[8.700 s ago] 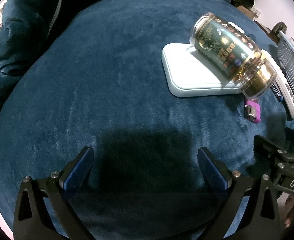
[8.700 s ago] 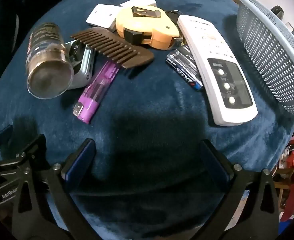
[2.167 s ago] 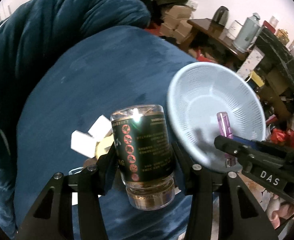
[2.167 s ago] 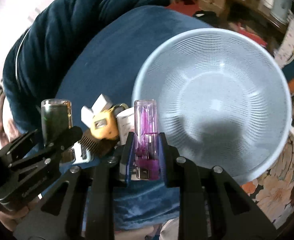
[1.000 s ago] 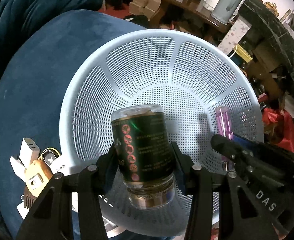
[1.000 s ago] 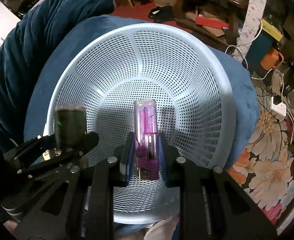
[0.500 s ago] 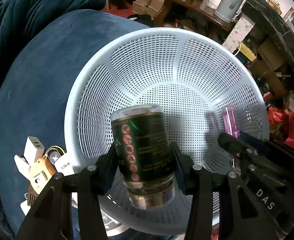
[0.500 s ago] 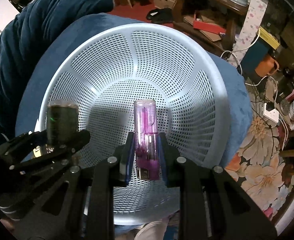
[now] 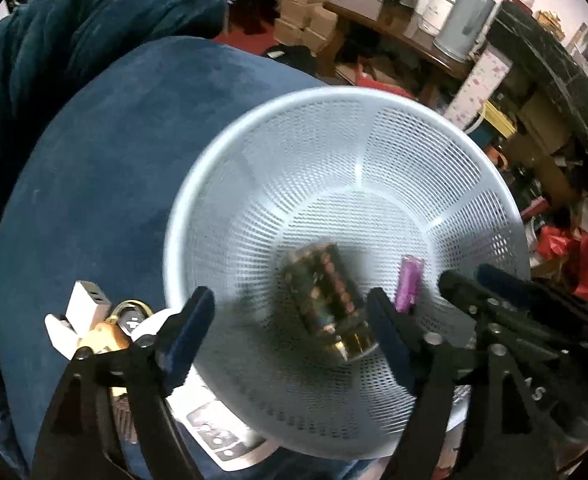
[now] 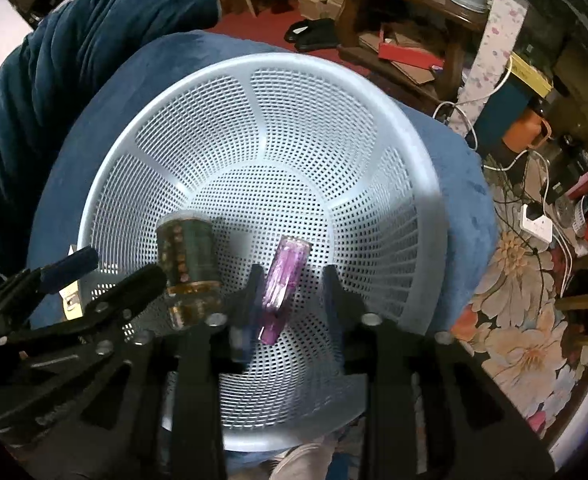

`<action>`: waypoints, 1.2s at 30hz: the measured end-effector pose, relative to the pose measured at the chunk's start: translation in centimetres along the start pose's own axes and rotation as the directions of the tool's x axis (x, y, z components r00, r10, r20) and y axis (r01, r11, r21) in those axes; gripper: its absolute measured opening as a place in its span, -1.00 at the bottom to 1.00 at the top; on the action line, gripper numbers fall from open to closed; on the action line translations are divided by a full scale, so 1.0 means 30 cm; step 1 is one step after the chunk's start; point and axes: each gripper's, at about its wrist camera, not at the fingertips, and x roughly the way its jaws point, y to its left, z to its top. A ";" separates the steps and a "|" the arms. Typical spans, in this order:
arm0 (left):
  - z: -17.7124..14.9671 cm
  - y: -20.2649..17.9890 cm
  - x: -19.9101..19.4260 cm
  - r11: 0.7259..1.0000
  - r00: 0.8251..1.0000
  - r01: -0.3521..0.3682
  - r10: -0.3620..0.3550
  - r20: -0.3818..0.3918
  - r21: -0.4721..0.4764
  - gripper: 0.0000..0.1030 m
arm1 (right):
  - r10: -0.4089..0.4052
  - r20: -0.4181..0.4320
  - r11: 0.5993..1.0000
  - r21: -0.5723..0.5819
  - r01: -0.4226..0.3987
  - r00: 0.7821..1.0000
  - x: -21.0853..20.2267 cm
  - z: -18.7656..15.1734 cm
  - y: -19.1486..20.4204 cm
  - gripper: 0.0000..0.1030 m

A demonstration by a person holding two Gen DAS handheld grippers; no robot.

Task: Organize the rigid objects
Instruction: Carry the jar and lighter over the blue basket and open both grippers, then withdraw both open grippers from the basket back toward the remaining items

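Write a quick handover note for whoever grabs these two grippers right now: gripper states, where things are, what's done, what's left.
Left gripper: jaws have just been opening, the dark jar is loose between them over the basket.
Right gripper: jaws have just been opening, the purple lighter tilts free between them.
Done: both items released into the basket.
Left: white chargers, tape measure and remote lie outside on the blue cushion.
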 end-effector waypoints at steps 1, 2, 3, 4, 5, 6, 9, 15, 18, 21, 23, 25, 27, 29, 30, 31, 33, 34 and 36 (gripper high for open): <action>0.000 0.011 -0.007 1.000 1.000 -0.010 0.010 0.007 -0.008 0.75 | -0.002 0.010 1.000 0.004 0.002 1.000 -0.007 0.001 -0.002 -0.05; 0.000 0.029 -0.016 1.000 1.000 -0.020 0.021 0.013 -0.023 0.87 | -0.006 0.016 1.000 0.008 0.005 1.000 -0.010 0.002 -0.003 0.02; 0.001 0.042 -0.020 0.999 1.000 -0.024 0.024 0.016 -0.033 0.92 | -0.003 0.024 1.000 0.013 0.003 1.000 -0.015 0.002 -0.003 0.12; 0.001 0.054 -0.024 0.999 1.000 -0.022 0.022 0.018 -0.042 0.93 | 0.003 0.027 1.000 0.015 -0.003 1.000 -0.017 0.002 -0.002 0.20; -0.001 0.068 -0.027 0.999 1.000 -0.019 0.020 0.016 -0.051 0.93 | 0.008 0.029 1.000 0.016 -0.008 1.000 -0.018 0.002 0.000 0.25; -0.006 0.080 -0.032 0.998 1.000 -0.021 0.022 0.016 -0.060 0.93 | 0.009 0.029 1.000 0.013 -0.010 1.000 -0.018 0.000 0.006 0.33; -0.016 0.107 -0.043 0.997 0.999 -0.034 0.035 0.015 -0.070 0.93 | 0.000 0.025 1.000 -0.006 0.000 1.000 -0.013 -0.004 0.030 0.49; -0.027 0.131 -0.061 0.995 0.999 -0.050 0.052 0.016 -0.085 0.94 | -0.006 0.013 1.000 -0.020 0.007 1.000 -0.015 -0.009 0.051 0.72; -0.034 0.145 -0.069 0.994 0.998 -0.057 0.059 0.015 -0.092 0.98 | -0.031 0.016 0.999 -0.027 0.031 0.999 -0.014 -0.012 0.057 0.88; -0.037 0.150 -0.072 0.993 0.998 -0.061 0.063 0.012 -0.097 0.99 | -0.028 0.017 0.999 -0.029 0.029 0.999 -0.016 -0.014 0.060 0.95; -0.040 0.153 -0.075 0.993 0.998 -0.066 0.067 0.012 -0.098 0.98 | -0.034 0.017 0.999 -0.035 0.035 0.999 -0.018 -0.014 0.063 0.96; -0.044 0.157 -0.078 0.993 0.998 -0.067 0.069 0.012 -0.101 0.99 | -0.038 0.018 0.998 -0.040 0.039 0.999 -0.017 -0.013 0.066 0.99; -0.046 0.157 -0.080 0.992 0.997 -0.073 0.074 0.009 -0.101 0.99 | -0.038 0.018 0.998 -0.042 0.038 0.999 -0.020 -0.013 0.068 0.99; -0.050 0.159 -0.079 0.992 0.997 -0.077 0.078 0.006 -0.101 0.99 | -0.037 0.013 0.998 -0.044 0.038 0.999 -0.022 -0.013 0.068 1.00; -0.052 0.161 -0.077 0.992 0.997 -0.079 0.080 0.002 -0.101 0.99 | -0.038 0.009 0.998 -0.044 0.038 0.999 -0.022 -0.013 0.068 1.00; -0.055 0.162 -0.077 0.992 0.997 -0.081 0.081 -0.002 -0.100 0.99 | -0.039 0.006 0.998 -0.045 0.040 0.999 -0.021 -0.013 0.068 1.00; -0.059 0.165 -0.077 0.992 0.996 -0.084 0.084 -0.005 -0.098 0.99 | -0.041 0.002 0.998 -0.048 0.041 0.999 -0.020 -0.013 0.071 1.00; -0.062 0.165 -0.079 0.992 0.996 -0.085 0.085 -0.006 -0.097 0.99 | -0.039 0.000 0.998 -0.047 0.039 0.999 -0.019 -0.013 0.071 1.00; -0.067 0.169 -0.080 0.991 0.996 -0.085 0.084 -0.011 -0.099 0.99 | -0.035 -0.001 0.998 -0.044 0.035 0.999 -0.021 -0.015 0.075 1.00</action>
